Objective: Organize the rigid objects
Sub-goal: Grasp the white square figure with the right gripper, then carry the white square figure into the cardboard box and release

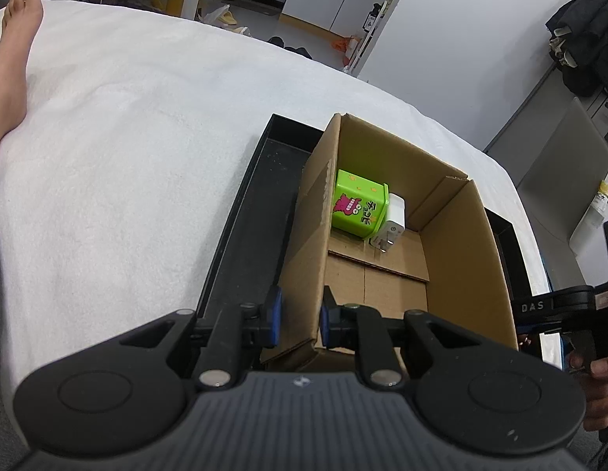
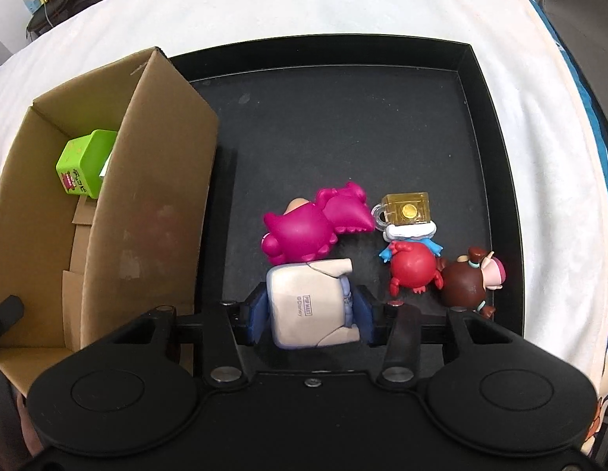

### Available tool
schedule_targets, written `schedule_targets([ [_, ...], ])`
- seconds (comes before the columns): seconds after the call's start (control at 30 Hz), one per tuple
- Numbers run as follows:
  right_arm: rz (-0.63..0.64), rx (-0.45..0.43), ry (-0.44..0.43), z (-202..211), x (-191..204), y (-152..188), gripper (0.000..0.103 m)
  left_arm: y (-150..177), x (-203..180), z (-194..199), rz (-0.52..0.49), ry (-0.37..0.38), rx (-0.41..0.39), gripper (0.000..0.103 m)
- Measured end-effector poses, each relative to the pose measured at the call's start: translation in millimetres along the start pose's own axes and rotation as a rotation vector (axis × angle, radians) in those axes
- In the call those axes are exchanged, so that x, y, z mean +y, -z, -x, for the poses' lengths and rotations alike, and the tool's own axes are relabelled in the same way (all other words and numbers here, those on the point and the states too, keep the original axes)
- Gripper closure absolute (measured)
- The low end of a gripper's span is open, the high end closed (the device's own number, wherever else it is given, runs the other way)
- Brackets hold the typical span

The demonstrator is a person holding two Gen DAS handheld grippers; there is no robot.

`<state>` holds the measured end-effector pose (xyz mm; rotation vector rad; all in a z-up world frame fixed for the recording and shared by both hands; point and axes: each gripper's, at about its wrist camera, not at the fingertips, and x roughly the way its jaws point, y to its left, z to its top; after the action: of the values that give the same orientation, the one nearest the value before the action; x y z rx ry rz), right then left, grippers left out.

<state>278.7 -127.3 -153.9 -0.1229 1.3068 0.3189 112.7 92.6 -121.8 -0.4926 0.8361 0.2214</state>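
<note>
My left gripper [image 1: 300,320] is shut on the near left wall of the cardboard box [image 1: 304,235], one pad on each side. Inside the box lie a green cube tin [image 1: 359,206] and a white plug charger [image 1: 392,221]. The box [image 2: 155,204] stands on the left of a black tray [image 2: 496,149]. My right gripper [image 2: 312,314] is shut on a beige figurine [image 2: 304,302] with a magenta dragon-like top [image 2: 304,231], over the tray. A red figurine [image 2: 412,263], a brown figurine [image 2: 466,284] and a yellow clear block [image 2: 408,208] lie just to its right.
The tray rests on a white towel-covered surface [image 1: 127,157]. A bare foot and leg [image 1: 10,59] lie at the far left of it. The right gripper's body [image 1: 559,306] shows at the box's right side. Room furniture stands beyond.
</note>
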Motion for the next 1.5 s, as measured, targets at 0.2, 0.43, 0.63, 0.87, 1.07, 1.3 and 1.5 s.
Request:
schedule_targets([
  [0.2,-0.002,-0.026,-0.004,13.7,3.1,0.3,0.059,-0.1,0.4,-0.1,0.0,0.001,0.0,0.085],
  [0.43,-0.004,-0.069,0.016,41.8,-1.8,-1.9,0.059,0.3,0.3,-0.6,0.0,0.002,0.0,0.085],
  [0.63,0.015,-0.112,0.024,65.5,7.1,-9.8,0.059,0.2,0.7,-0.4,0.004,0.007,0.001,0.085],
  [0.87,0.032,-0.158,0.028,93.2,23.2,-20.8,0.059,0.5,3.0,-0.2,0.007,0.016,-0.001,0.085],
  [1.07,0.042,-0.186,0.019,108.3,41.4,-27.9,0.059,-1.0,6.6,0.8,0.015,0.029,0.001,0.085],
  [1.3,0.051,-0.208,0.003,117.8,62.4,-33.7,0.059,-2.2,9.4,2.7,0.022,0.045,0.005,0.084],
  [1.5,0.08,-0.212,-0.005,118.9,85.0,-37.7,0.059,-3.4,11.7,2.3,0.023,0.059,0.01,0.083],
])
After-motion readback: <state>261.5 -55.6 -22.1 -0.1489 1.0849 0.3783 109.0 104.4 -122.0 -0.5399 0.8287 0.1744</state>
